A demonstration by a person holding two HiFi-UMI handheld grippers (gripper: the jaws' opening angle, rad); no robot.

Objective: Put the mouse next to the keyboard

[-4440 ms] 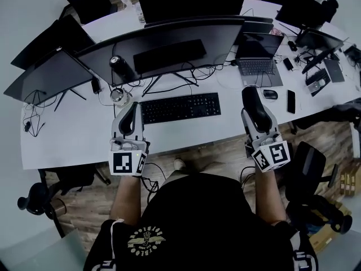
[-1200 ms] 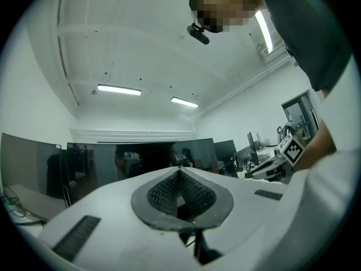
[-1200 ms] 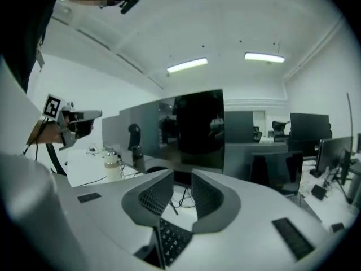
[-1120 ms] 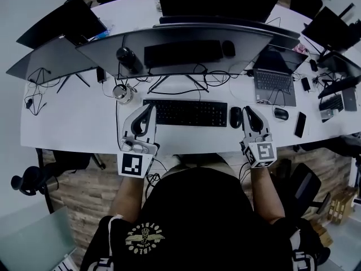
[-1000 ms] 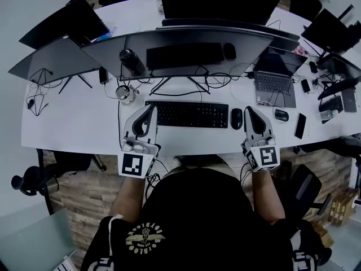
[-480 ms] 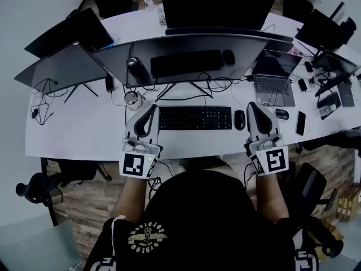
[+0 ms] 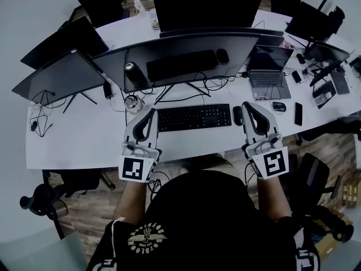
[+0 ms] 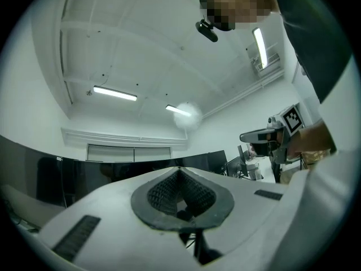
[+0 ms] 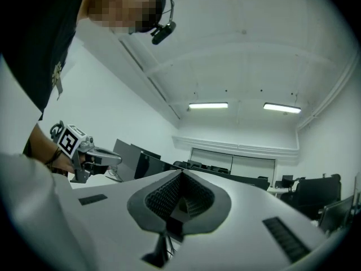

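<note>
White table (image 7: 73, 134) spans the head view, with both tongs held over its near edge and pointing away from the person. The keyboard (image 7: 194, 117) lies between them: just right of the left tongs (image 7: 148, 113) and left of the right tongs (image 7: 249, 106). The mouse (image 7: 237, 115) sits on the table in the narrow gap between the keyboard's right end and the right tongs' tips, just beside the keyboard. It is free of both tongs. A second mouse (image 7: 278, 106) and a phone (image 7: 298, 113) lie to the right of the right tongs, and a laptop (image 7: 267, 79) stands beyond them. A cup (image 7: 133, 102) stands just past the left tongs' tips, and a wide curved monitor (image 7: 175, 55) runs behind the keyboard.

From the left tongs' view, the left tongs (image 8: 181, 195) have their ribbed pads pressed together with nothing between them. They aim about level at a row of dark screens under ceiling lights (image 8: 115, 93). The right tongs (image 8: 269, 135) show off to the right, held in a hand.

From the right tongs' view, the right tongs (image 9: 179, 199) are likewise fully closed and empty, pointing level across the room. The left tongs (image 9: 93, 154) appear to their left, the marker cube (image 9: 69, 140) at the rear.
</note>
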